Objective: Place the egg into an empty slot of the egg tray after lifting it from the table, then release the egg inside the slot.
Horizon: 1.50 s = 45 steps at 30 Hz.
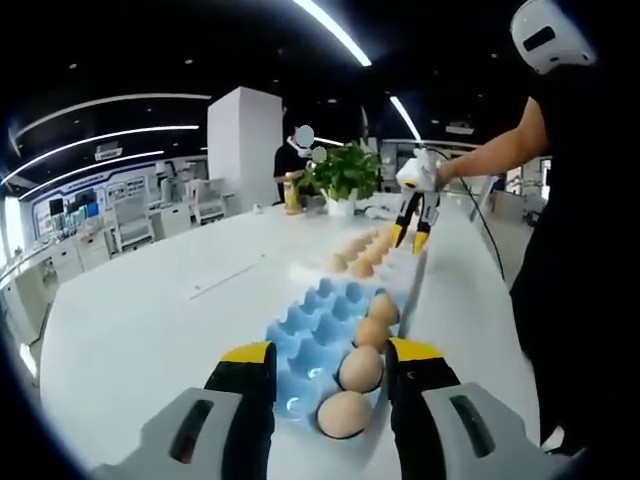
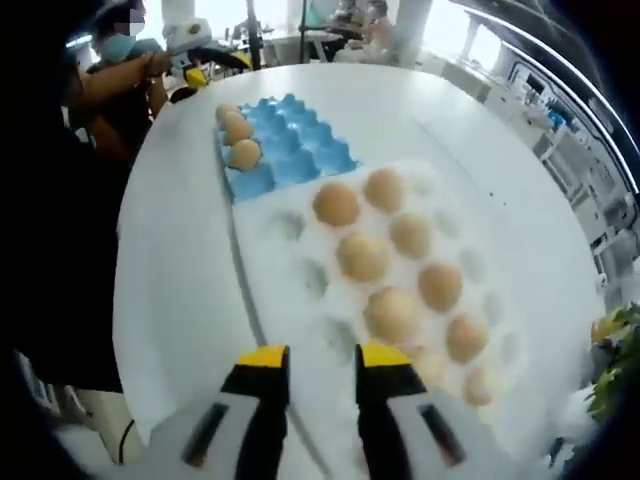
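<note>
Eggs [image 1: 343,414] line the blue tray's [image 1: 305,330] right edge; both tongs [image 1: 330,375] [image 2: 322,358] gape empty.

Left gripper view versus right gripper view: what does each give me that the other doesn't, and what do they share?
Left gripper view: a potted plant at the table's far end and the right gripper hovering over the white tray.

Right gripper view: the white tray's eggs close up, with several empty slots.

Both: the blue tray with eggs along one edge, the white table, and a person's arm.
</note>
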### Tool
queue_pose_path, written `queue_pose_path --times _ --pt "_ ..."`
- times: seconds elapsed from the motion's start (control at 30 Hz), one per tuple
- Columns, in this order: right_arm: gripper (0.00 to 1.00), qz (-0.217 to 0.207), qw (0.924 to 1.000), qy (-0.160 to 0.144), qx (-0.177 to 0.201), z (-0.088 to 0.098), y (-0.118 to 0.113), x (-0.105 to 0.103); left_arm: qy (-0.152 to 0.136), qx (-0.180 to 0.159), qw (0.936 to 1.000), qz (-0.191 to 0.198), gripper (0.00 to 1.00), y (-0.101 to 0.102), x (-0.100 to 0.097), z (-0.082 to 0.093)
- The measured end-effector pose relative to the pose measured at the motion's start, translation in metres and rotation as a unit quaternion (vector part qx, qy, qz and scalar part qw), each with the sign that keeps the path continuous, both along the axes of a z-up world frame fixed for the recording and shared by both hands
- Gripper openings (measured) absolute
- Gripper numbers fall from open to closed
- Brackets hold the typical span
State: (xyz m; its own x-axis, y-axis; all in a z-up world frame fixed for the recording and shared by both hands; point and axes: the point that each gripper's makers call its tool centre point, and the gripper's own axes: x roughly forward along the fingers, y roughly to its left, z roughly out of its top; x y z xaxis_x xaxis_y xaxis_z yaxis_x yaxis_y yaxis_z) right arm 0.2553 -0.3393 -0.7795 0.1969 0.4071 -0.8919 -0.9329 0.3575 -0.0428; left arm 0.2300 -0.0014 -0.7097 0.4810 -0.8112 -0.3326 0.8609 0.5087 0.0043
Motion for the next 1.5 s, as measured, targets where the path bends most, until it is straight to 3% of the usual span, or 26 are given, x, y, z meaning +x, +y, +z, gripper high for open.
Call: queue_pose_path --times 0.57,0.8,1.0,1.13,1.3,1.5 --pt "0.26 -0.077 0.9963 -0.007 -0.038 -0.001 -0.073 0.005 0.002 0.001 1.0000 0.000 0.44 0.001 0.000 0.000" --pt "0.26 -0.092 0.9943 -0.009 -0.053 0.000 -0.088 0.008 0.001 0.000 1.0000 -0.002 0.43 -0.002 0.000 0.001" --pt "0.26 -0.085 0.9940 -0.005 -0.068 -0.004 -0.093 0.007 0.001 0.001 1.0000 0.000 0.43 -0.001 0.000 0.001" --pt "0.26 -0.055 0.9935 0.000 -0.099 -0.010 -0.097 0.003 0.002 0.002 1.0000 0.000 0.43 0.000 0.000 0.001" --pt "0.27 -0.039 0.9936 0.005 -0.106 -0.010 -0.094 0.006 0.001 0.001 1.0000 0.002 0.44 0.001 0.000 0.002" --pt "0.26 -0.010 0.9897 0.054 -0.132 -0.016 -0.092 0.005 0.003 0.003 1.0000 0.004 0.44 0.001 0.000 0.001"
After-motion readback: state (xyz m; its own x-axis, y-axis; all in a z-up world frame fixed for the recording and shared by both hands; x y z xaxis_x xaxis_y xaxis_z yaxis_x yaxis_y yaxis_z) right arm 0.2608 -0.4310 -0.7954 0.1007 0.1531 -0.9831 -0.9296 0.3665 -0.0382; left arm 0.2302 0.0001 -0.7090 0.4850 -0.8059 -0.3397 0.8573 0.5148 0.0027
